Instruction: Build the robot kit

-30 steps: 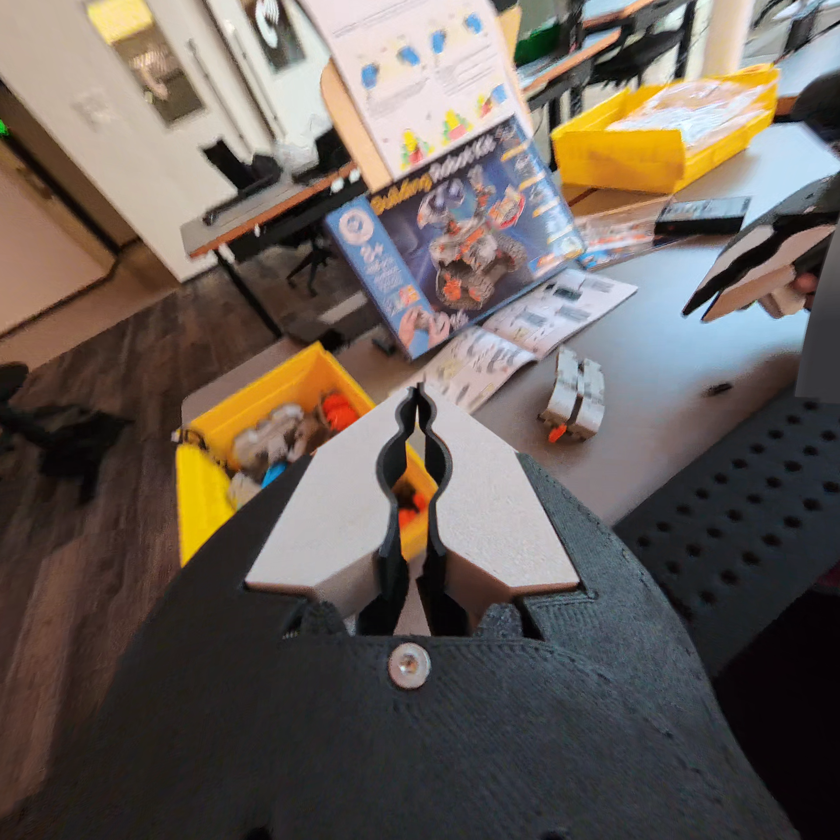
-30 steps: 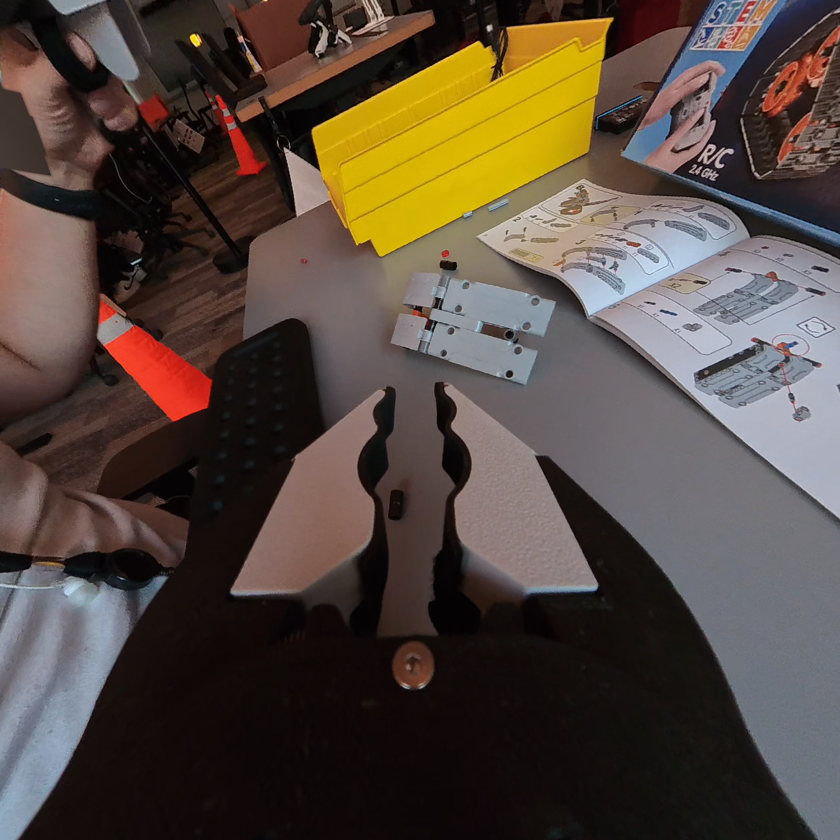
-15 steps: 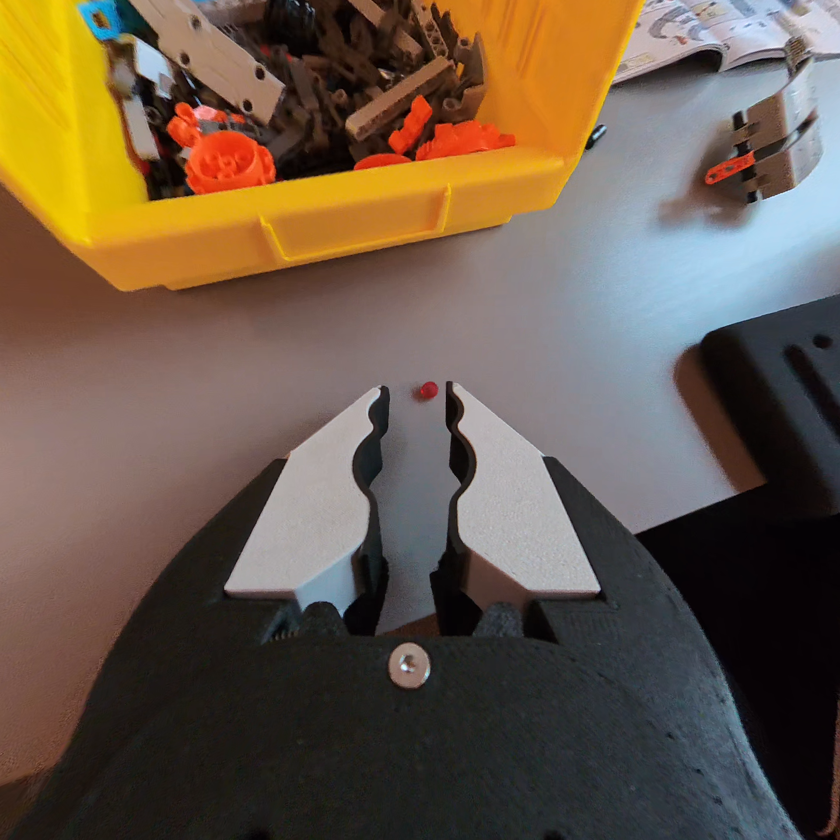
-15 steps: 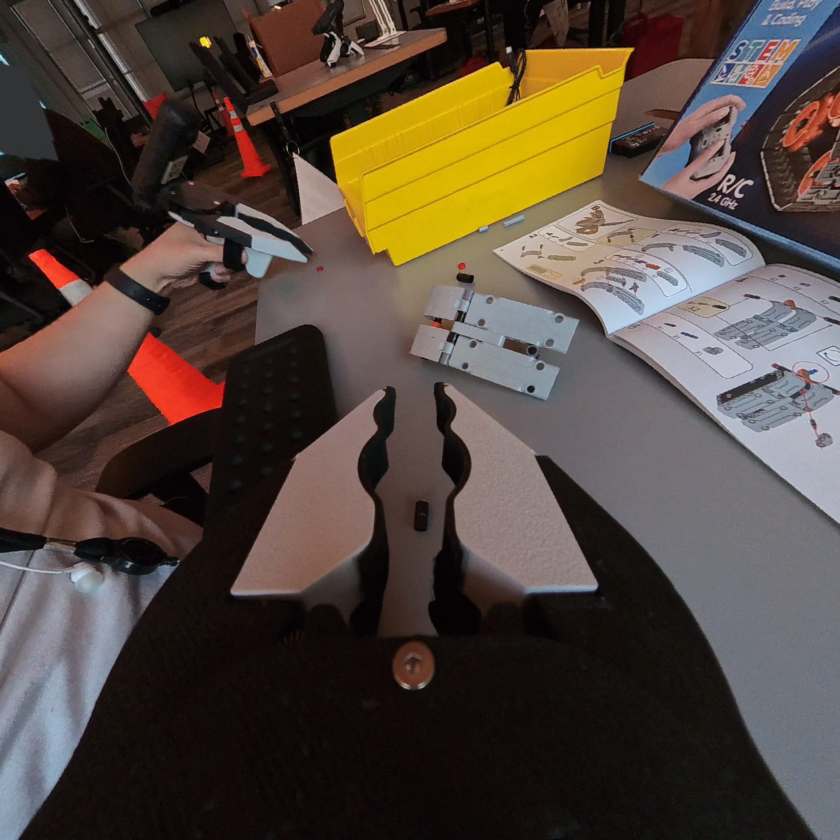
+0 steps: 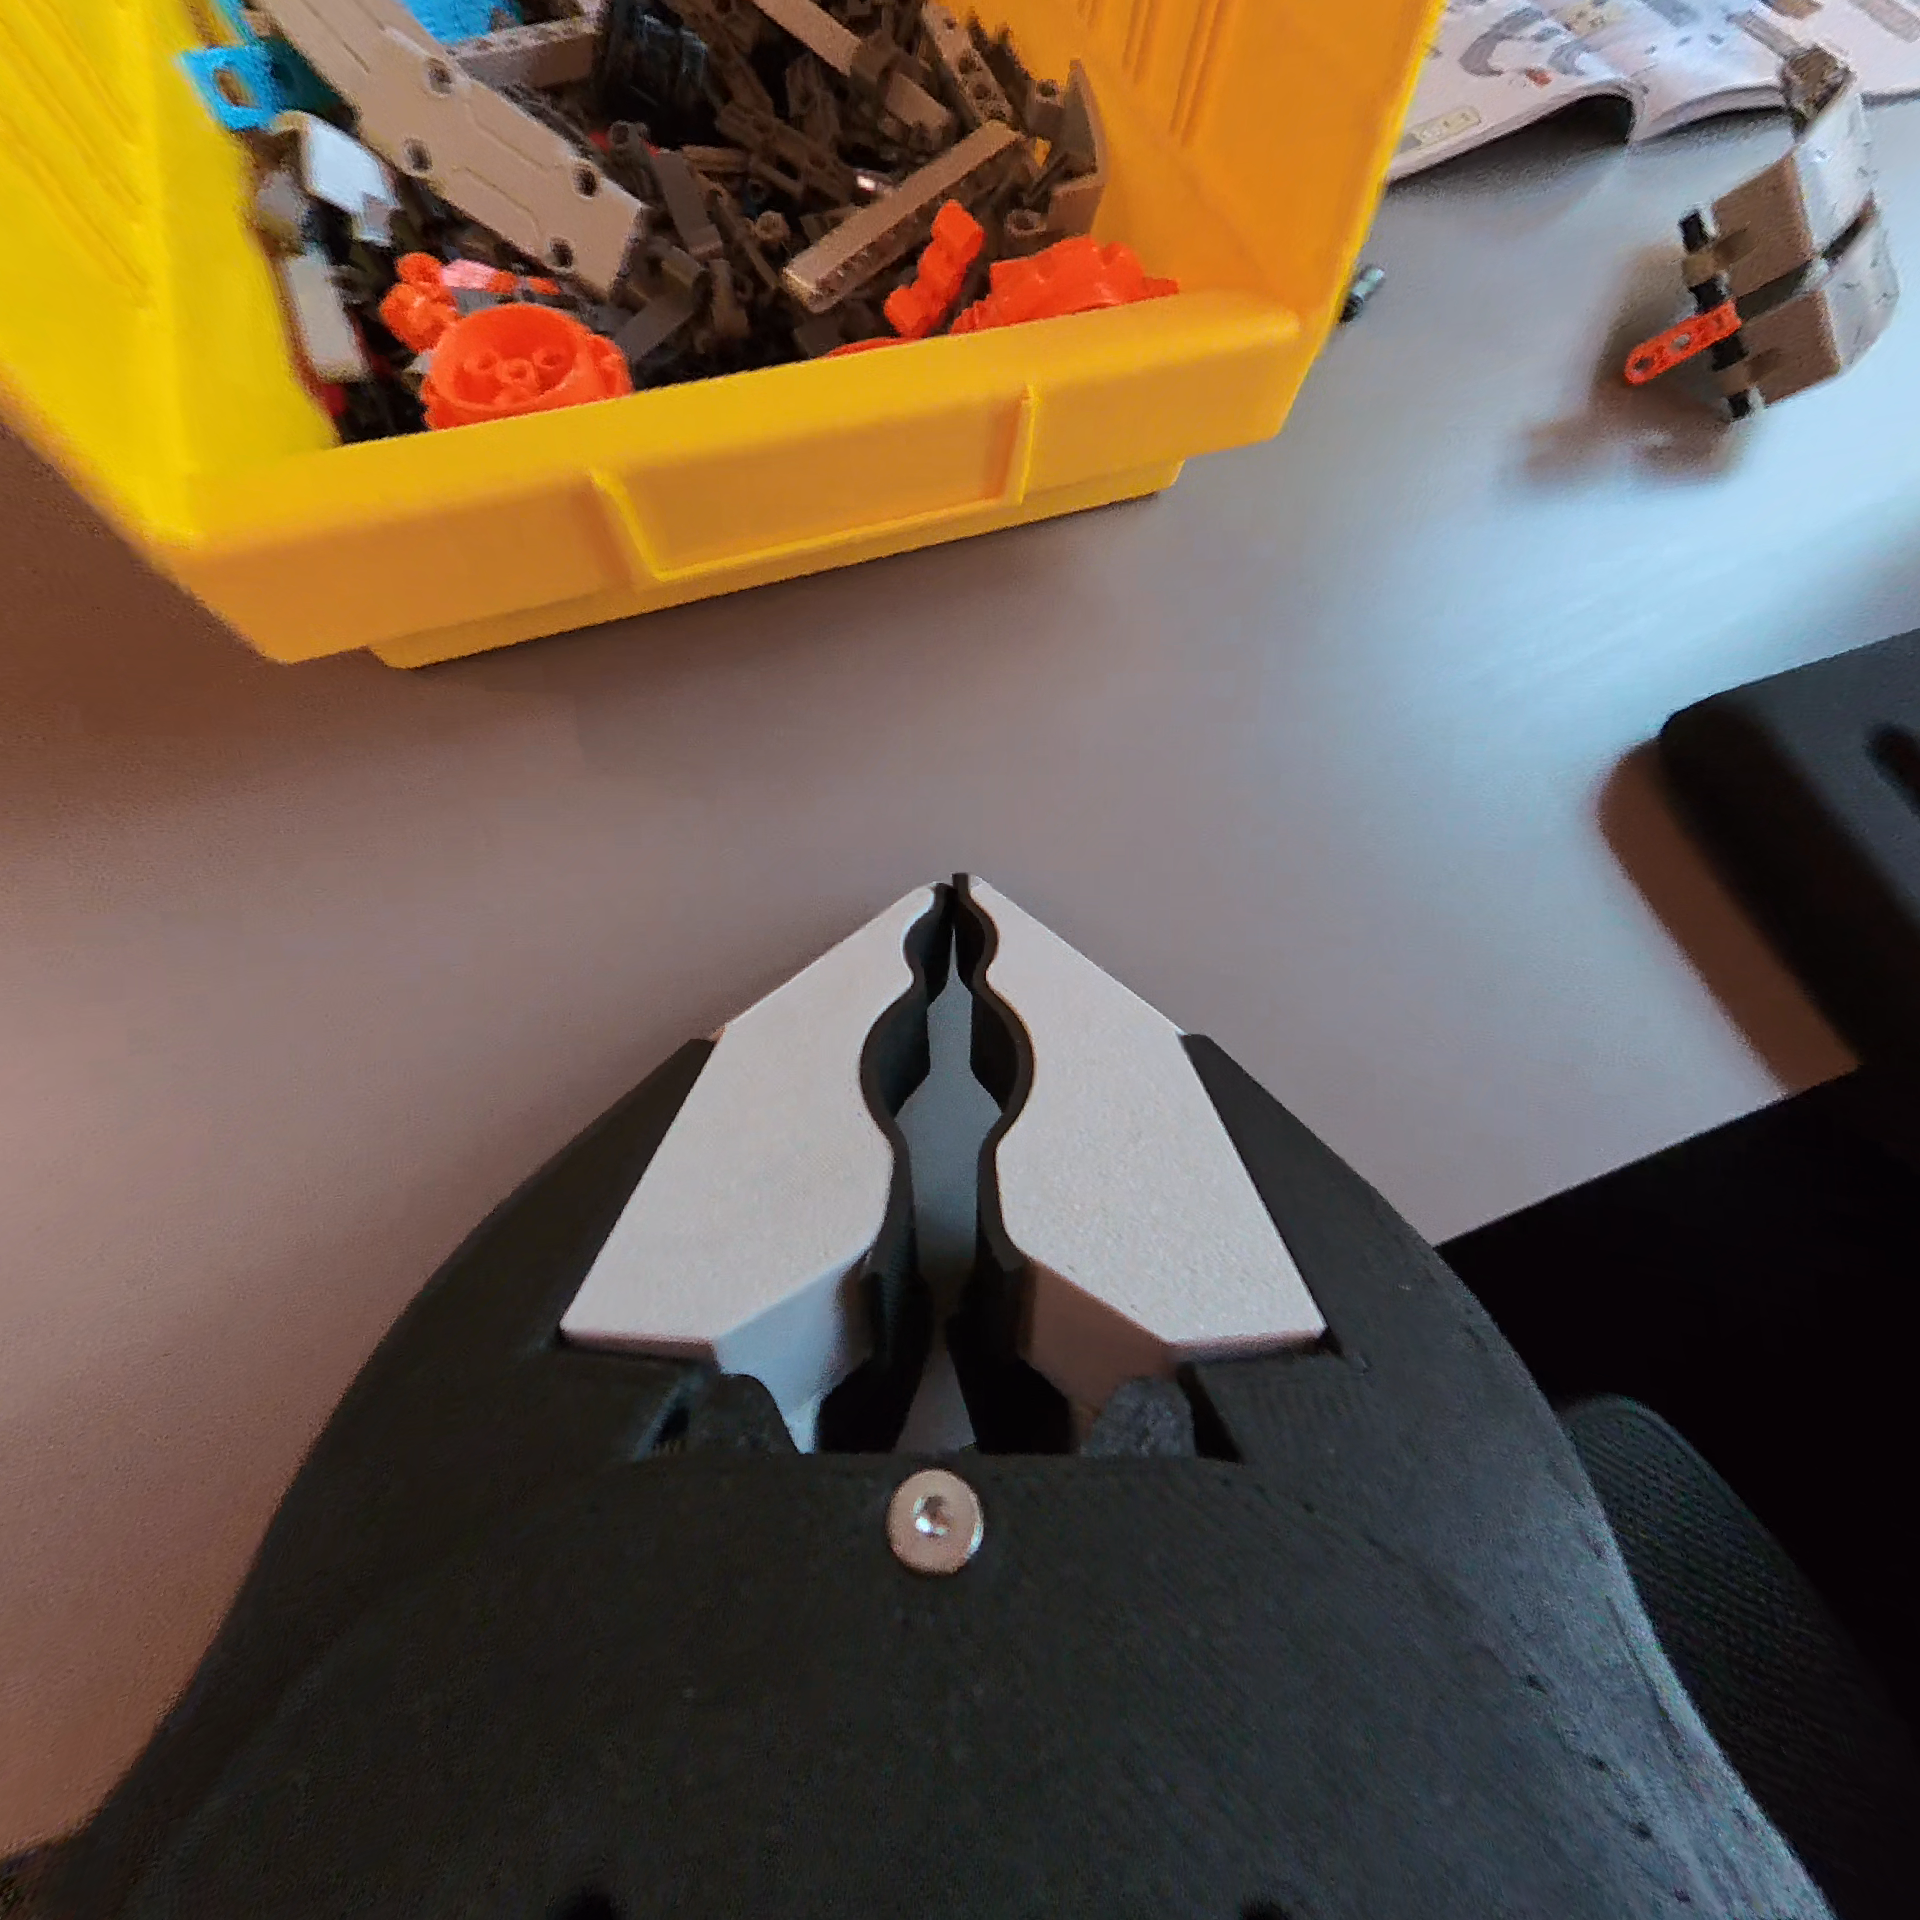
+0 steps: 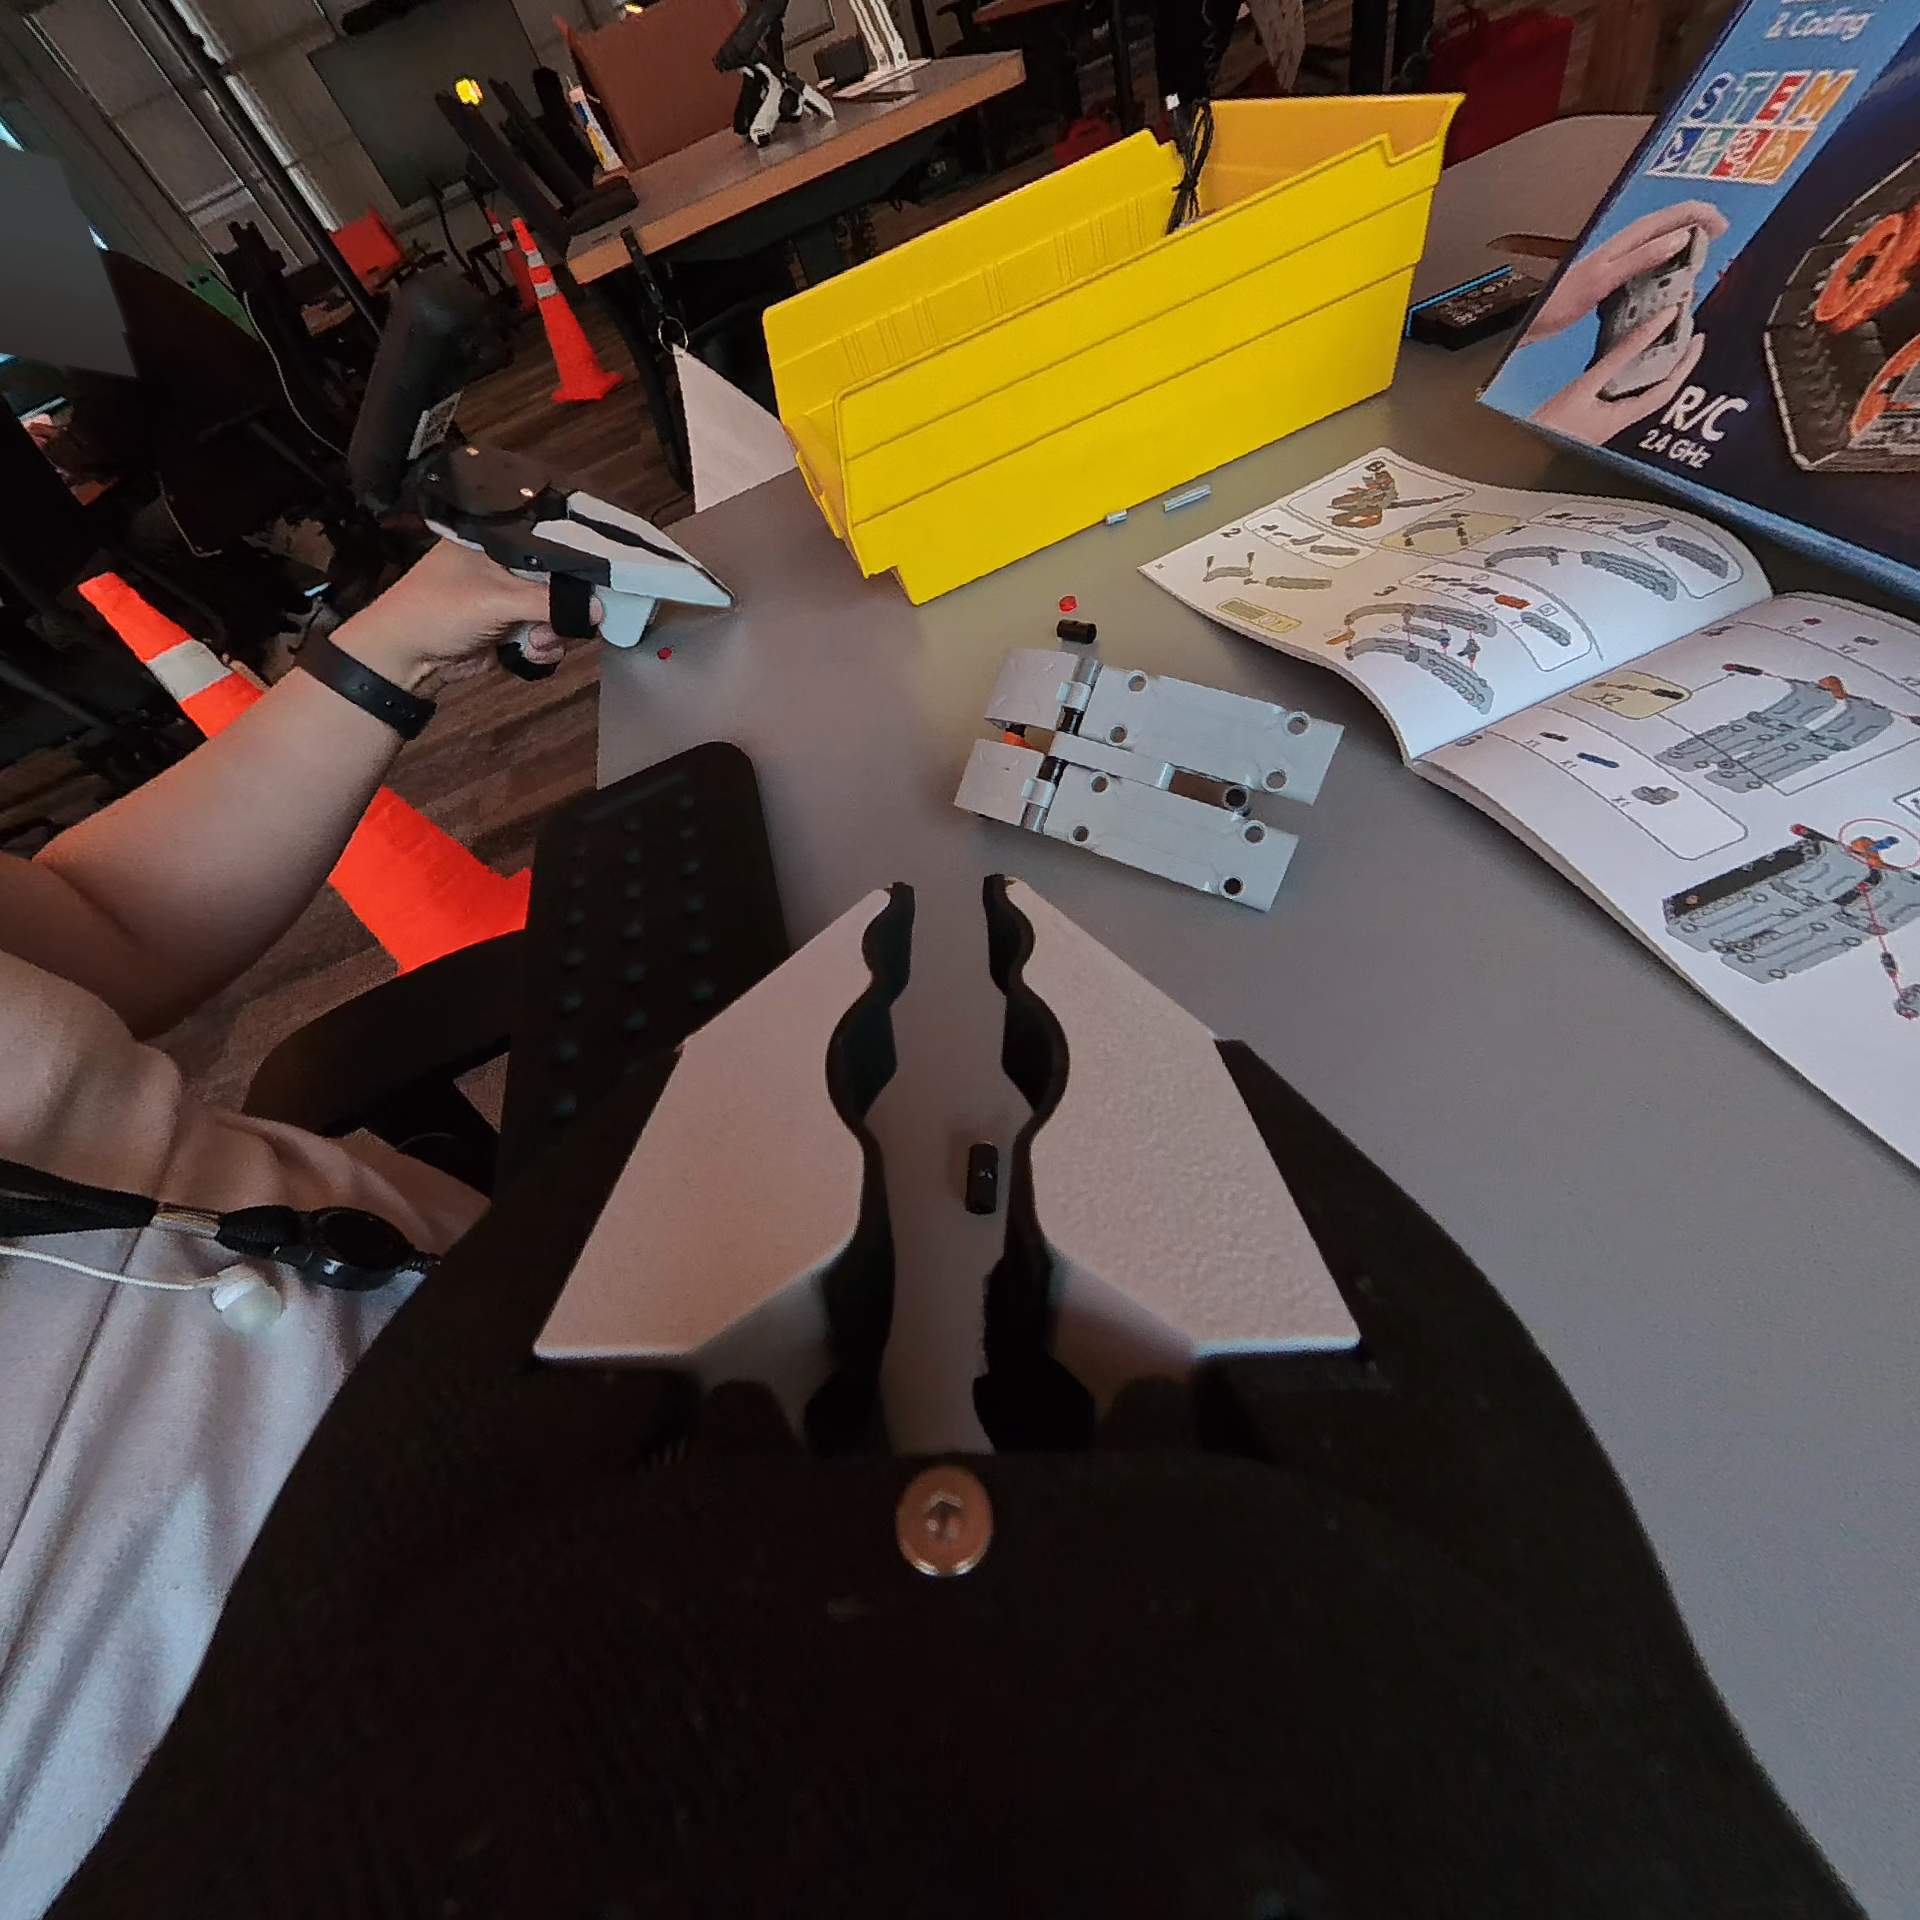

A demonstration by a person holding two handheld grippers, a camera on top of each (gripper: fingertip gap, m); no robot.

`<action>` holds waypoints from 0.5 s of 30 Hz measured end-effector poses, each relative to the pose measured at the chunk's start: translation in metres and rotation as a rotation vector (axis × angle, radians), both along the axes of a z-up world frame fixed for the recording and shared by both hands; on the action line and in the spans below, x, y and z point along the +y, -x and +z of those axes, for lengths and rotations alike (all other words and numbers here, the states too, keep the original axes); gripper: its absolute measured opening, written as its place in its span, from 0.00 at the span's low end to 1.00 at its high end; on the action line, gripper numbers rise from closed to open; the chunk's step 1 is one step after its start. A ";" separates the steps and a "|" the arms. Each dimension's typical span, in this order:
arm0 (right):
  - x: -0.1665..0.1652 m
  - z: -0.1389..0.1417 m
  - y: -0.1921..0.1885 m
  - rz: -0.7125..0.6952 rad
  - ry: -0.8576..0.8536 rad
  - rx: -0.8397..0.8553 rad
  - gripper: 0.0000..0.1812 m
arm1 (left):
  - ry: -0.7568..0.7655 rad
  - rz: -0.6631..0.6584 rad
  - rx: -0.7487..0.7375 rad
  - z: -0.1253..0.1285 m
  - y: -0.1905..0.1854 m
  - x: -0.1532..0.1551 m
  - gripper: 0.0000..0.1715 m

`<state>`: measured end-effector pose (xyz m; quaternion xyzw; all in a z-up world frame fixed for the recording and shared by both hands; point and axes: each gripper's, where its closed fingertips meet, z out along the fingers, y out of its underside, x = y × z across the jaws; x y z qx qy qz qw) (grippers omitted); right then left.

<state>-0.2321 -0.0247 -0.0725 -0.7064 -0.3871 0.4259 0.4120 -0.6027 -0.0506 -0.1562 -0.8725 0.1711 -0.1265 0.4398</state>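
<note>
My left gripper (image 5: 956, 888) is shut, low over the grey table (image 5: 1351, 727) in front of a yellow bin (image 5: 727, 499) full of grey, black and orange building parts. Nothing shows between its tips. It also shows in the right wrist view (image 6: 717, 597), where a tiny red bead (image 6: 665, 654) lies on the table just under it. My right gripper (image 6: 948, 894) is open above the table. A small black pin (image 6: 980, 1176) lies on the table between its fingers, close to the right finger and not pressed. A grey hinged assembly (image 6: 1143, 769) lies just ahead.
An open instruction booklet (image 6: 1558, 675) and a blue kit box (image 6: 1766, 260) are at the right. A red piece (image 6: 1068, 601) and a black piece (image 6: 1077, 630) lie near the bin (image 6: 1091, 395). A black perforated chair arm (image 6: 644, 914) sits at the table edge. Orange cones stand on the floor. Spacing between my two grippers at the tips: around 40 cm.
My left gripper dropped to the table, opened beside the red bead, then shut; the bead no longer shows at its tips. My right jaws narrowed slightly, with the black pin now nearer the right finger.
</note>
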 end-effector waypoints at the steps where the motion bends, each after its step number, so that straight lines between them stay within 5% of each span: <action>1: 0.000 0.000 0.002 0.002 -0.004 -0.003 0.08 | -0.017 0.031 -0.001 0.002 0.007 0.001 0.00; 4: -0.004 0.002 0.008 0.018 -0.017 -0.006 0.08 | -0.097 0.094 -0.056 0.017 0.019 -0.004 0.05; 7: -0.009 0.004 0.011 0.033 -0.029 -0.020 0.08 | -0.082 -0.020 -0.108 0.020 0.001 -0.028 0.10; 11: -0.013 0.003 0.014 0.053 -0.030 -0.041 0.08 | -0.057 -0.114 0.000 0.003 -0.009 -0.045 0.13; 15: -0.015 0.007 0.018 0.056 -0.041 -0.048 0.08 | -0.035 -0.152 0.013 -0.002 -0.014 -0.046 0.05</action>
